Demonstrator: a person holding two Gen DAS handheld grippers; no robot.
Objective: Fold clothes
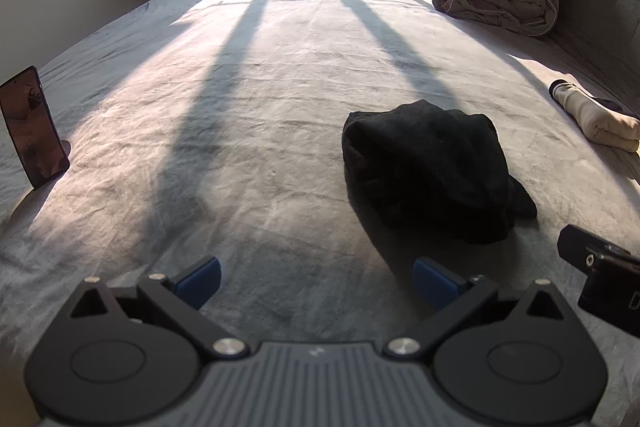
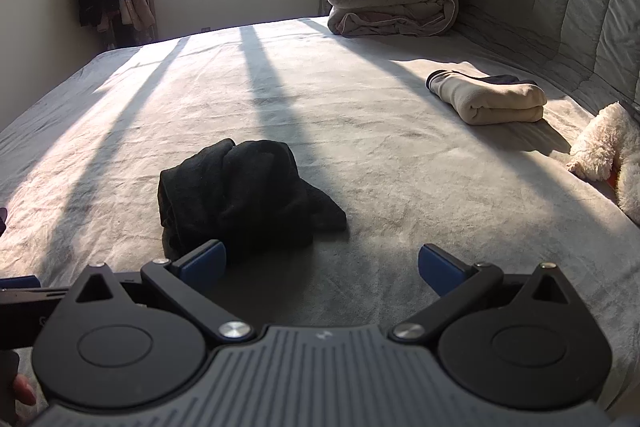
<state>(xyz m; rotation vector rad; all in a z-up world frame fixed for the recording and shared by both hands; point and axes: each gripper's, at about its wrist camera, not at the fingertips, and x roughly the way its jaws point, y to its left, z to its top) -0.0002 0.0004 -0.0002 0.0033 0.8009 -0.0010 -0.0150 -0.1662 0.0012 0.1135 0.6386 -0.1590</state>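
Black garment (image 2: 240, 195) lies bunched on the bed (image 2: 400, 167), no clear long axis. My right fingers (image 2: 322, 267) stand apart and empty, just short of it. My left fingers (image 1: 316, 283), likewise apart, sit farther off; it lies ahead-right.

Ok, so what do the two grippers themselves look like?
Both look alike. The left gripper and right gripper each have a grey ribbed body with a small white mark at its front edge, two round black housings, black link arms with silver pivot screws, and two blue pads at the tips. No cables or sleeves show.
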